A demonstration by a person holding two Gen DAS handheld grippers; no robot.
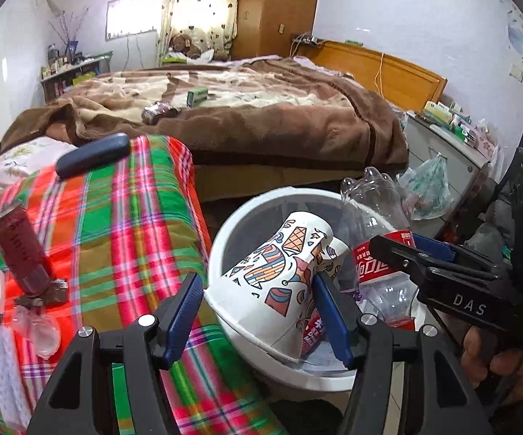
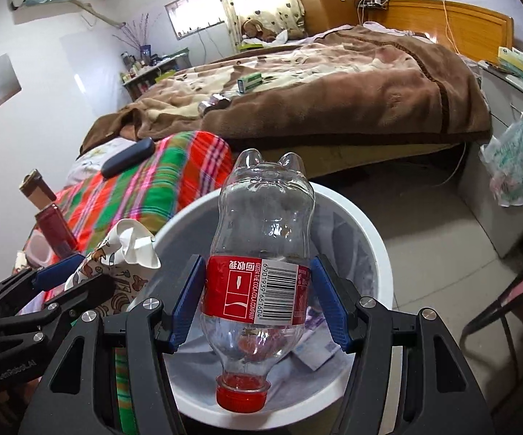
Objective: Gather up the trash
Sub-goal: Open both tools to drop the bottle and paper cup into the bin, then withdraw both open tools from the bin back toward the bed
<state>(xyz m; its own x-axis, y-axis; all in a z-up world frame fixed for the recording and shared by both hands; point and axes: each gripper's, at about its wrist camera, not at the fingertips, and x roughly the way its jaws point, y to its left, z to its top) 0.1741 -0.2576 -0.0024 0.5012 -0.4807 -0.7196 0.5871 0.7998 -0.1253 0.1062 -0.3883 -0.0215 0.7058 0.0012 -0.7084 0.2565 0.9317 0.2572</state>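
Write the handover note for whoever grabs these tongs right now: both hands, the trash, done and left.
Left tongs: shut on the paper cup, held over the near rim of the white bin.
Right tongs: shut on the empty bottle, cap down, over the bin.
Done: both pieces are picked up and brought to the bin; some paper scraps already lie inside.
Left: open both tongs to drop cup and bottle. Then look at the plaid cover: clear plastic wrap and a red tube lie there, likely trash. A can and a green box lie on the brown blanket.
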